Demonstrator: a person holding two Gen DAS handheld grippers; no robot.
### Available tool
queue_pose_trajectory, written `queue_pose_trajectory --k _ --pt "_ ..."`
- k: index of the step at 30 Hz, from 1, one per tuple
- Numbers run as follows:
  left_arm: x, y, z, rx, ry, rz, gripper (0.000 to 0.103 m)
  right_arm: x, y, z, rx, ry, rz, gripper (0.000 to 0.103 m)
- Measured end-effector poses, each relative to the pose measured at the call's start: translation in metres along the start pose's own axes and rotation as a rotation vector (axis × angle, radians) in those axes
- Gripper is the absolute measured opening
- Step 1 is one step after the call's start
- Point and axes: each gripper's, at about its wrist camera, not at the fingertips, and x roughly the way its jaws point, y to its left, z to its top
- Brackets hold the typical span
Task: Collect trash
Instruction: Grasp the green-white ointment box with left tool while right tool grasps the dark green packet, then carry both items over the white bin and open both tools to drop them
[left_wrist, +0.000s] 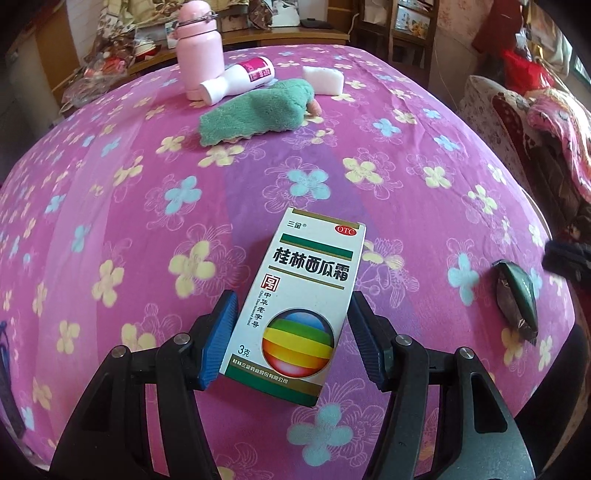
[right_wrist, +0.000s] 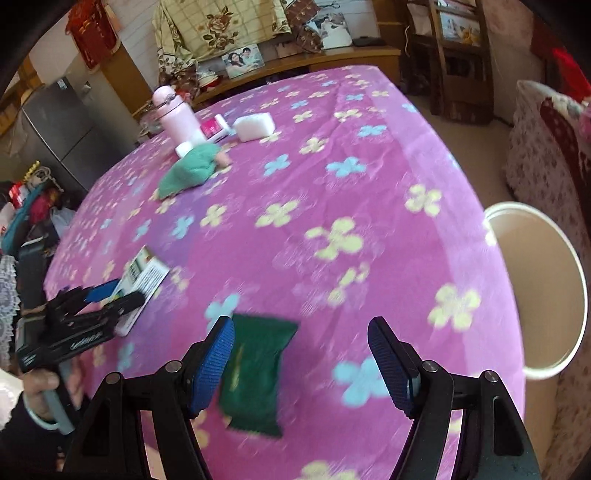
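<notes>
Medicine box (left_wrist: 301, 306) lies flat on pink floral desk (left_wrist: 147, 206), set between blue pads of left gripper (left_wrist: 291, 339) — fingers apart, contact with box sides not discernible. Green wrapper (right_wrist: 256, 373) lies on desk near front edge, beside one finger of right gripper (right_wrist: 301, 365) — fingers spread wide, nothing held. White bin (right_wrist: 539, 288) stands just past desk edge.

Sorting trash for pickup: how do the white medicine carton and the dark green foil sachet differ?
The white medicine carton is a rigid printed box; the dark green foil sachet is a flat, soft packet. The carton sits between the left gripper's fingers; the sachet lies beside the open right gripper's left finger. Both lie on the pink floral cloth.
</notes>
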Motion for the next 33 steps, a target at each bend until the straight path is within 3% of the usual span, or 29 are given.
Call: queue_pose_trajectory --k 7,14,15,17,19,22,33 --pt "0.000 0.000 -0.001 -0.022 0.002 0.009 0.060 0.009 0.019 -0.021 -0.003 0.036 0.019 0.073" --pt "0.005 -0.001 0.000 -0.014 0.026 0.019 0.061 0.027 0.026 -0.027 -0.017 0.045 -0.018 0.073" --pt "0.005 -0.001 -0.001 -0.019 0.024 0.014 0.061 0.029 0.028 -0.027 -0.029 0.038 -0.027 0.072" --pt "0.006 0.002 -0.001 -0.037 0.025 -0.008 0.059 0.029 0.029 -0.028 -0.049 0.015 -0.052 0.059" --pt "0.005 0.004 -0.002 -0.045 0.023 -0.025 0.058 0.028 0.028 -0.029 -0.054 0.001 -0.052 0.040" --pt "0.001 0.001 -0.002 -0.042 0.014 -0.037 0.055 0.025 0.022 -0.029 -0.049 -0.018 -0.042 0.031" --pt "-0.019 -0.038 0.016 -0.006 -0.049 -0.072 0.053 -0.010 0.001 -0.019 -0.010 -0.125 -0.032 0.031"
